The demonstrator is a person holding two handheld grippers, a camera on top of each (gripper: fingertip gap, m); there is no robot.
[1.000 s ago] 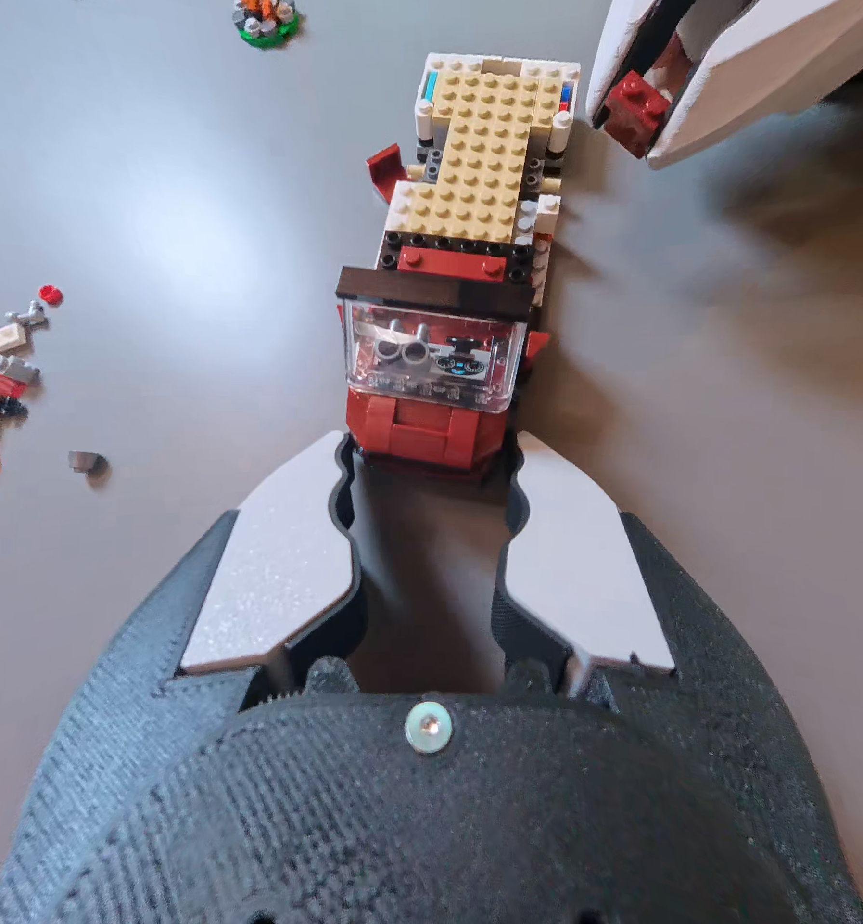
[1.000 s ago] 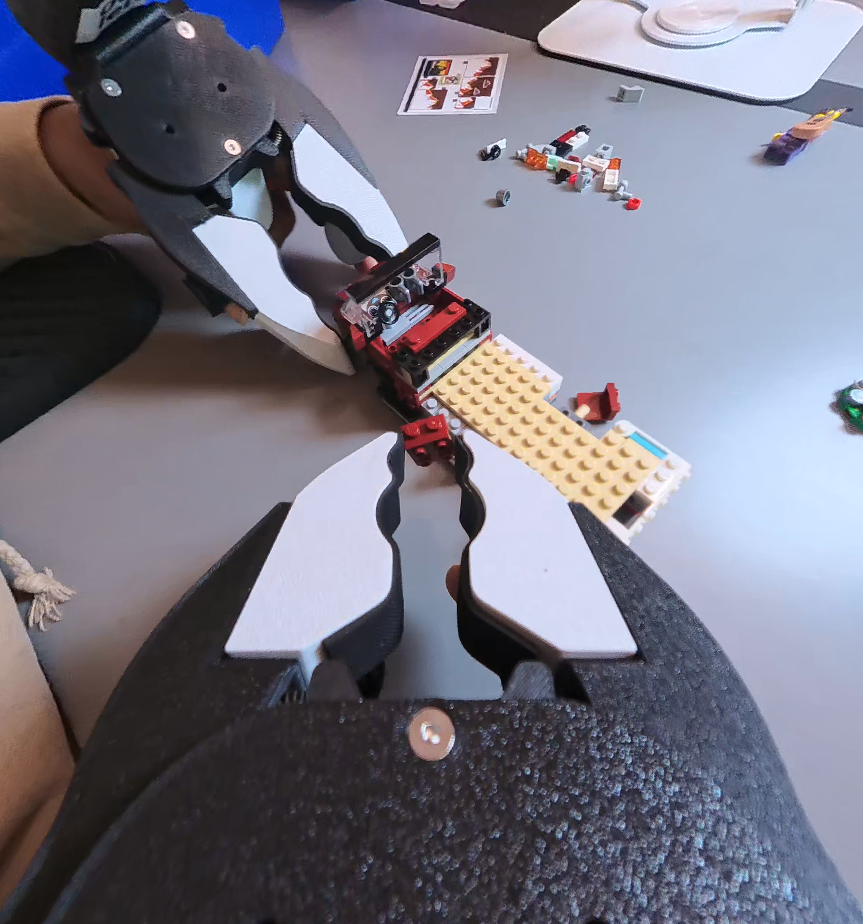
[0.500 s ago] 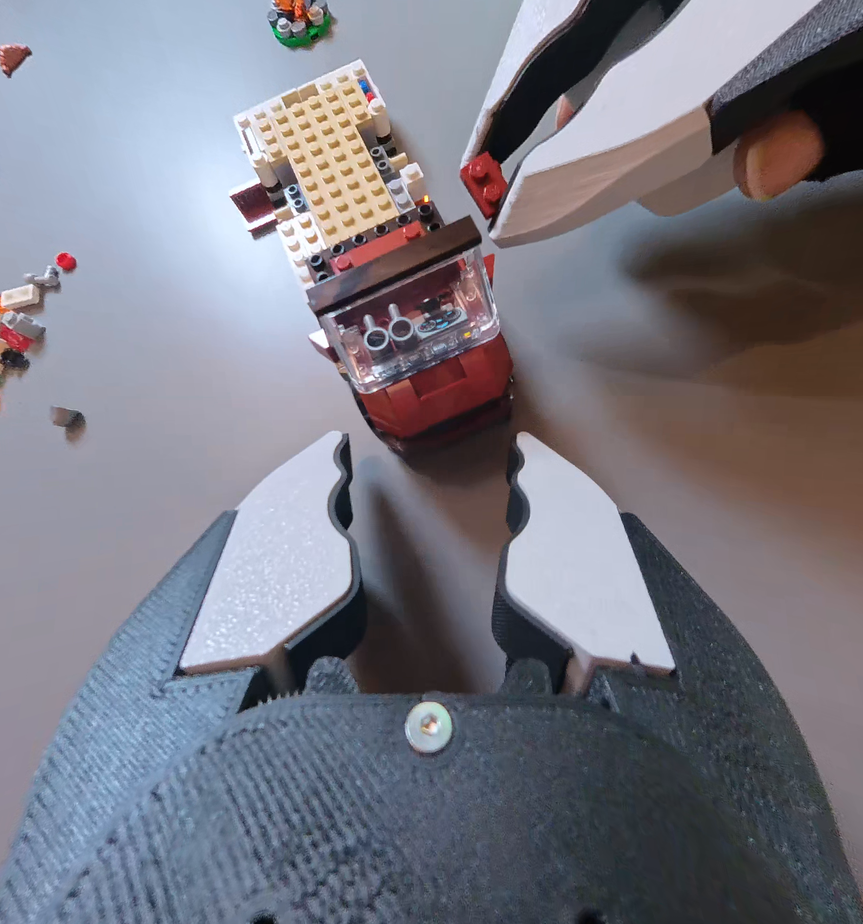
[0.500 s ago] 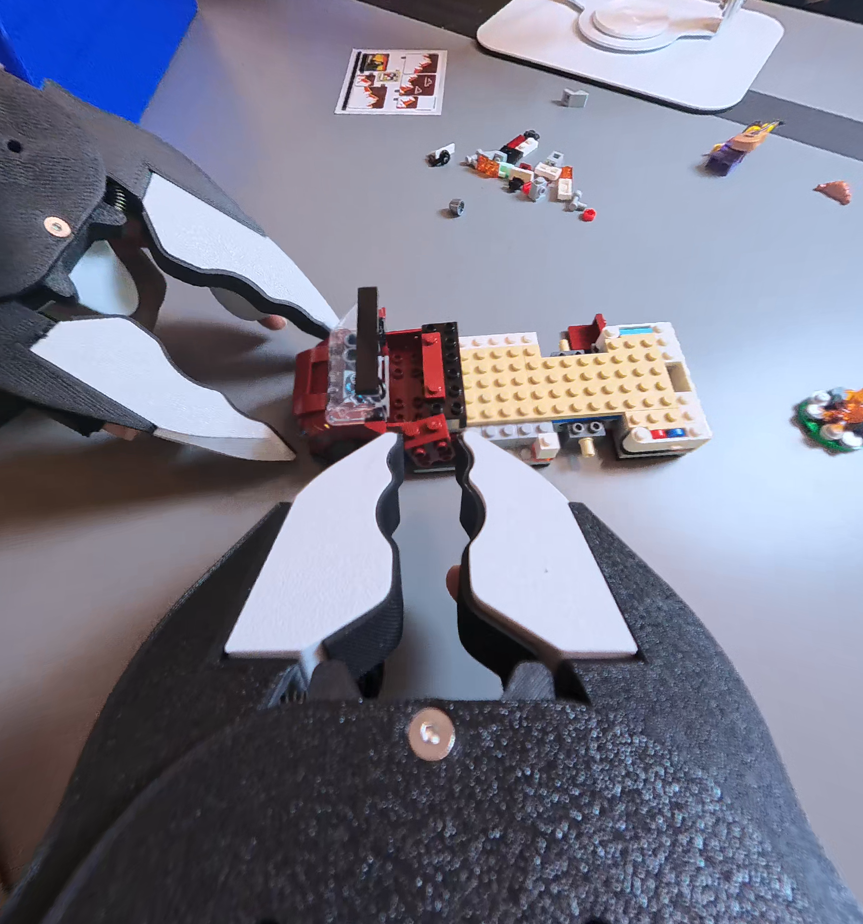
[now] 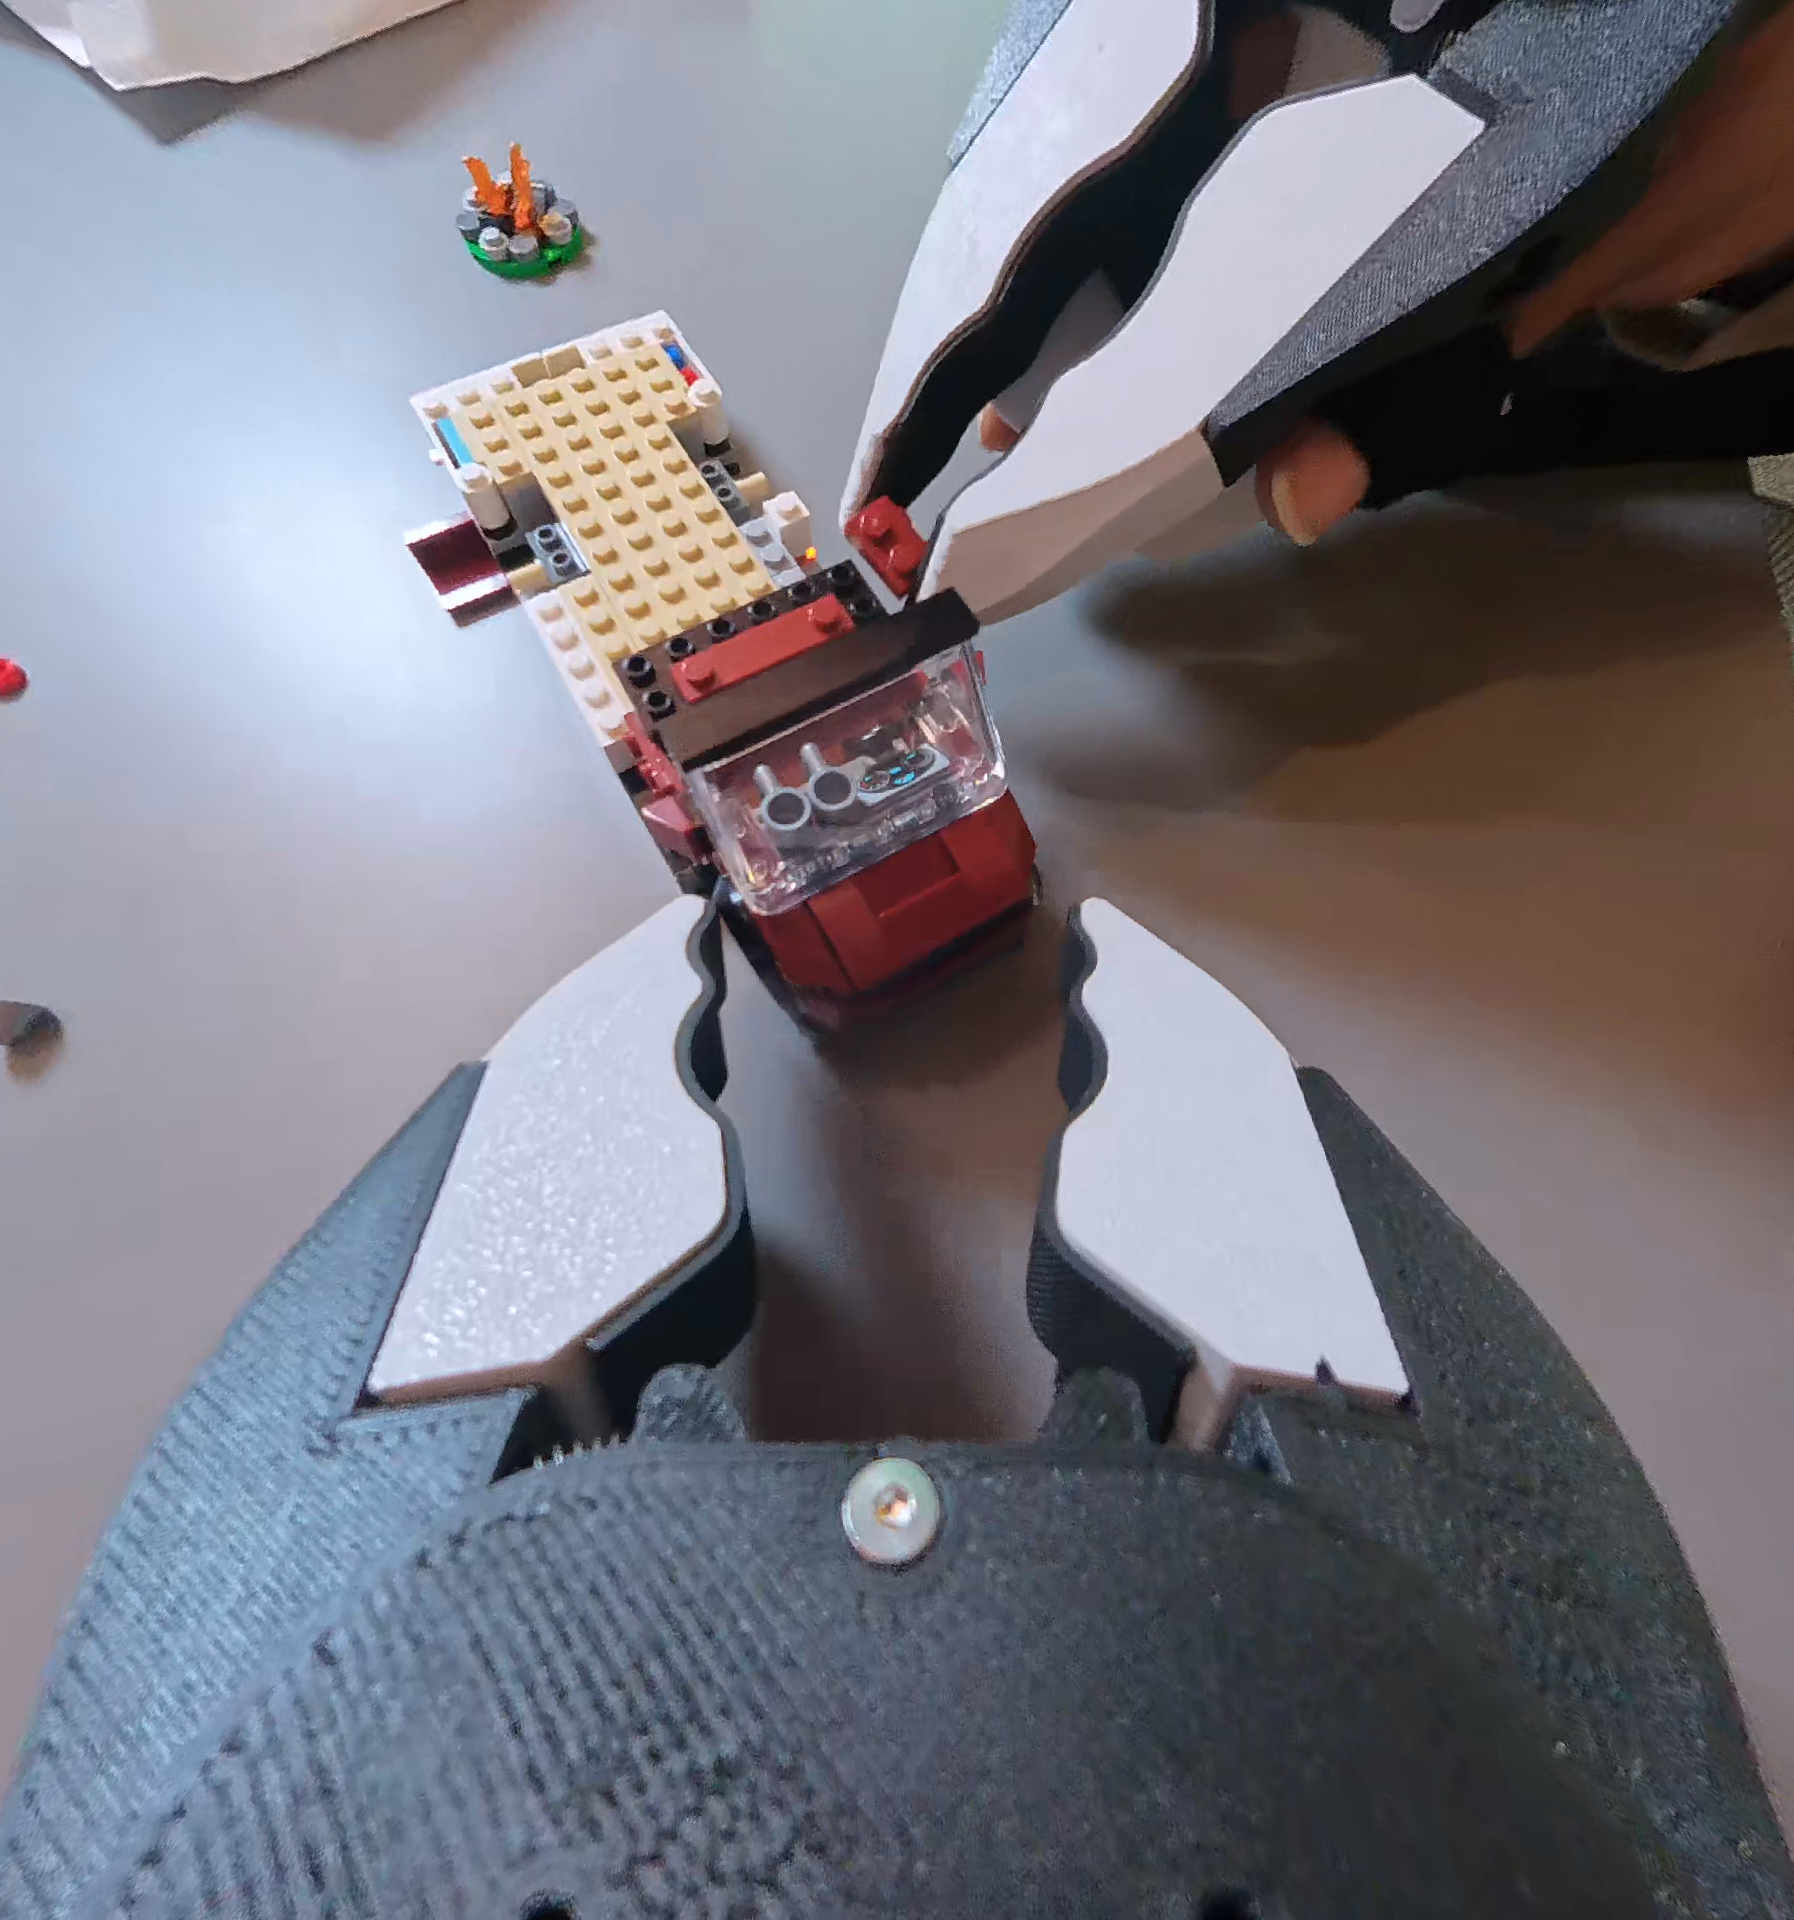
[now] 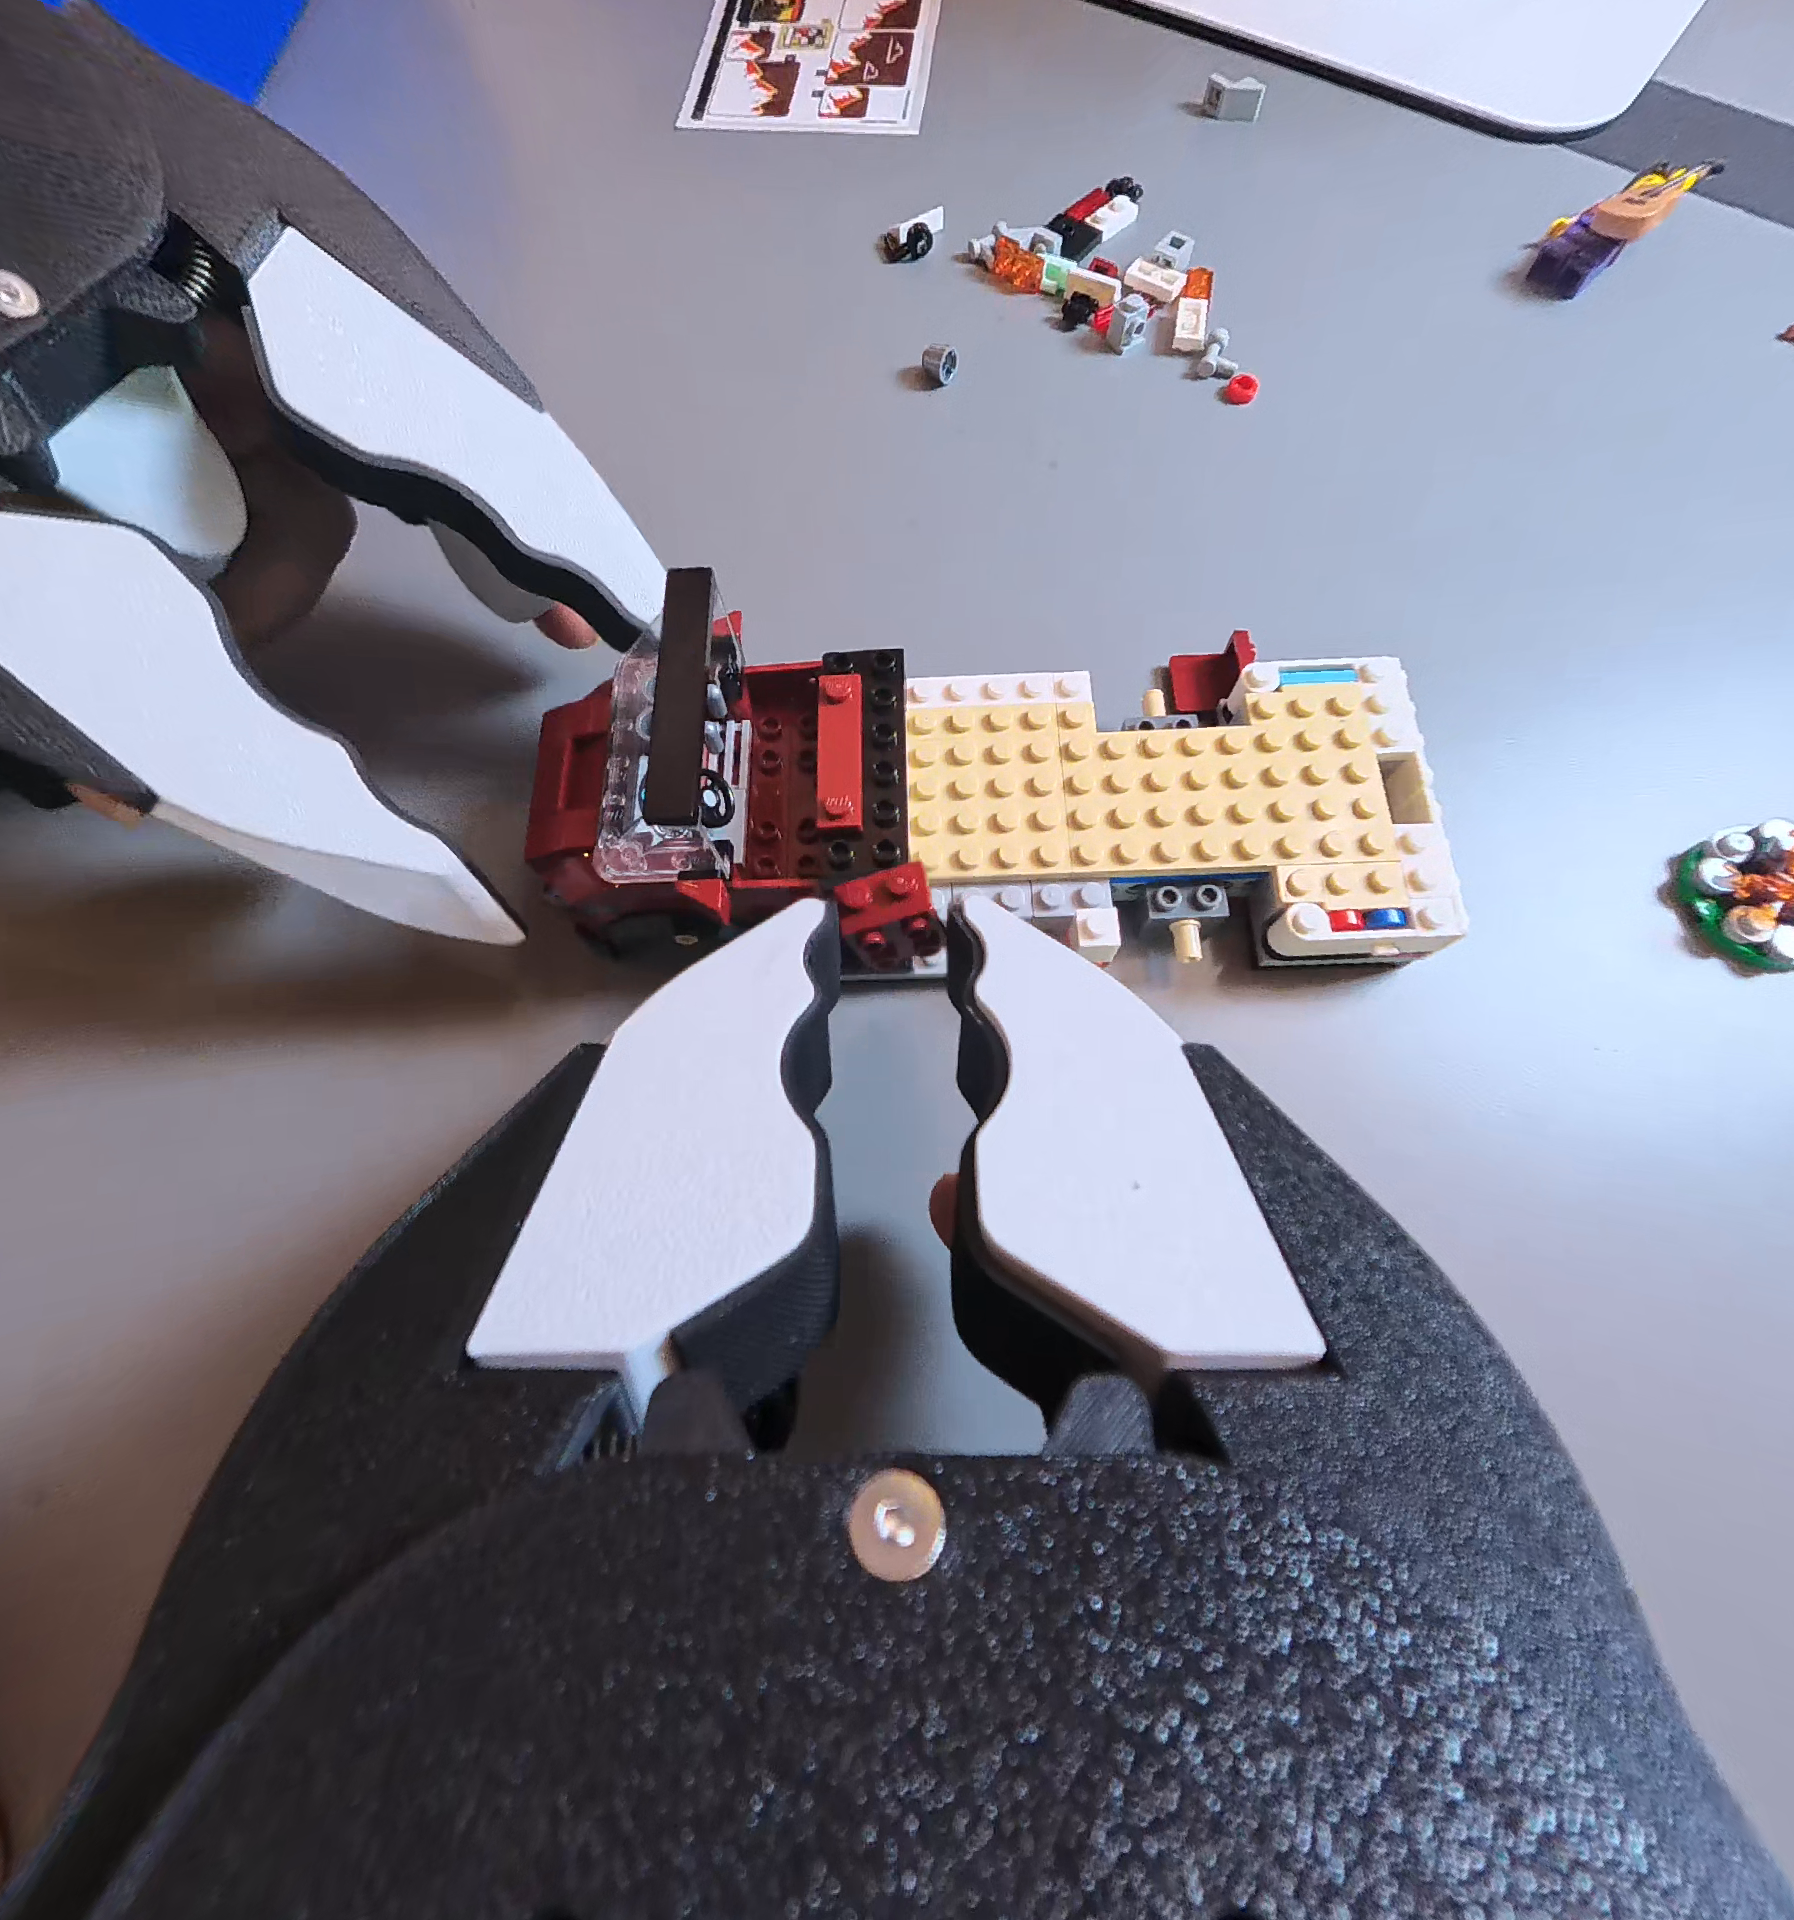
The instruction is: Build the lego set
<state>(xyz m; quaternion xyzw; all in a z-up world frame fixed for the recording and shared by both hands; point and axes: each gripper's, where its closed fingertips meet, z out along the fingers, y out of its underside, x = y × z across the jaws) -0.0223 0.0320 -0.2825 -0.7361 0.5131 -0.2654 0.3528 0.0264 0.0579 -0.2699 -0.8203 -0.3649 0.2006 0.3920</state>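
The right gripper (image 6: pixel 888 920) has its jaws narrowed on a small dark-red brick (image 6: pixel 891 912), both pads pressed to its sides, at the near edge of the truck (image 6: pixel 976 800) just behind the cab. The left gripper (image 5: pixel 893 920) has wide jaws flanking the truck's red nose (image 5: pixel 893 925); one fingertip (image 5: pixel 695 925) seems to touch it, though the view is unclear. The truck sits on the grey bench (image 6: pixel 1392 520) (loose bricks (image 6: pixel 1101 275), a campfire piece (image 6: pixel 1771 894) and a leaflet (image 6: pixel 810 62) lie around).
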